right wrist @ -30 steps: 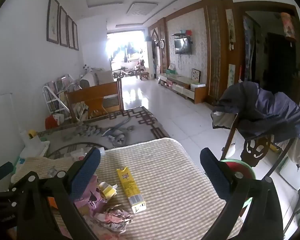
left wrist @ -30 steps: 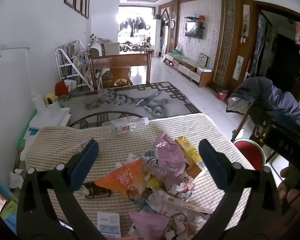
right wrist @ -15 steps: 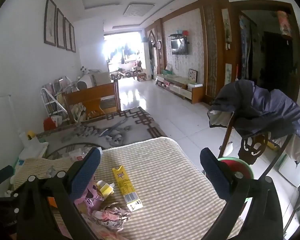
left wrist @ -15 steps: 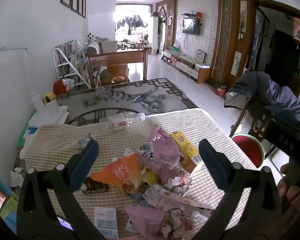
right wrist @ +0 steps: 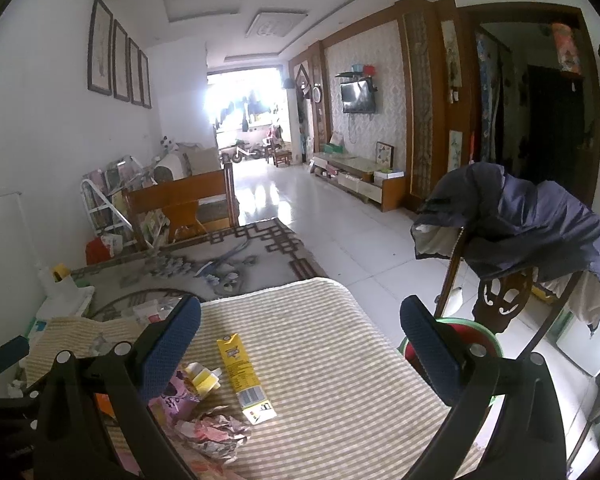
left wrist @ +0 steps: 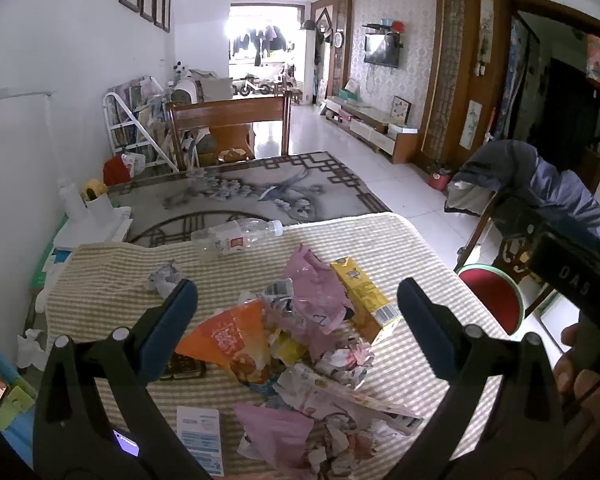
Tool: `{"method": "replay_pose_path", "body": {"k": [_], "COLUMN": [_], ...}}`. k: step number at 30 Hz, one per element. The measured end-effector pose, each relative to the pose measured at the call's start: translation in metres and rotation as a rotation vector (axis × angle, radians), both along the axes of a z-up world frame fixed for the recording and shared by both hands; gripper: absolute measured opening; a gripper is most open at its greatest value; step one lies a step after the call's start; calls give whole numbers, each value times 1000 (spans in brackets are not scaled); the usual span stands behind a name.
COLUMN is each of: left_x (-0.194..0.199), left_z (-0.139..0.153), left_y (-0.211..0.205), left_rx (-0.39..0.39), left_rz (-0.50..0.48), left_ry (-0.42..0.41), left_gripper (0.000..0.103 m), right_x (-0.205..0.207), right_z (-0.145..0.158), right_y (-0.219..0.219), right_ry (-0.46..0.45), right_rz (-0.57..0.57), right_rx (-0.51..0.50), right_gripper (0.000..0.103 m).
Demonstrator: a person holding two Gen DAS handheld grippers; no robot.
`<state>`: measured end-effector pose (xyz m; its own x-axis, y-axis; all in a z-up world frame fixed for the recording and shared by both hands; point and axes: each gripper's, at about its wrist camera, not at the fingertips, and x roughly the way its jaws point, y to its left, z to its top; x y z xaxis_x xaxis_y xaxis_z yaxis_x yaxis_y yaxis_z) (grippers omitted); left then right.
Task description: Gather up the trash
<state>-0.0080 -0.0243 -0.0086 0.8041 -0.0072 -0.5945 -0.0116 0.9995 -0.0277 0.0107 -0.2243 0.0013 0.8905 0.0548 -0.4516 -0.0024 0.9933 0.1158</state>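
On striped cloth (right wrist: 320, 360), yellow carton (right wrist: 242, 376) lengthwise, printed end nearest

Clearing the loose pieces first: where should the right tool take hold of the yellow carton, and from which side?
Grip the yellow carton across its narrow width near the middle, coming straight down from above. It lies flat and lengthwise on the striped cloth, its right long edge free and scraps only along its left, so the open right tool can probably straddle it.

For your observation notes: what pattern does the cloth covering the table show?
Thin beige-and-cream stripes on the table cloth; clearest in the right wrist view.
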Motion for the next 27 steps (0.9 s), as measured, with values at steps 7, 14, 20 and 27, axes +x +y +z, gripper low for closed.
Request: {"method": "replay_pose_path", "body": {"k": [7,14,20,27], "left_x": [2,2,3,4], "left_z": [-3,-3,-4,-4], "left_y": [-7,-6,0,8], "left_rx": [0,-2,-11,-15], "left_rz": [-4,1,12,25], "left_ry": [9,10,7,8], "left_gripper": [98,98,98,98], "right_x": [1,3,6,9], "right_z": [-3,-7,-8,-5], "right_y": [-9,-6,-2,7], "right_ry": [6,20,19,18], "right_rz": [-12,-2,7,23], "right_rx": [15,12,7,-1], "right_gripper": [96,96,96,96]}}
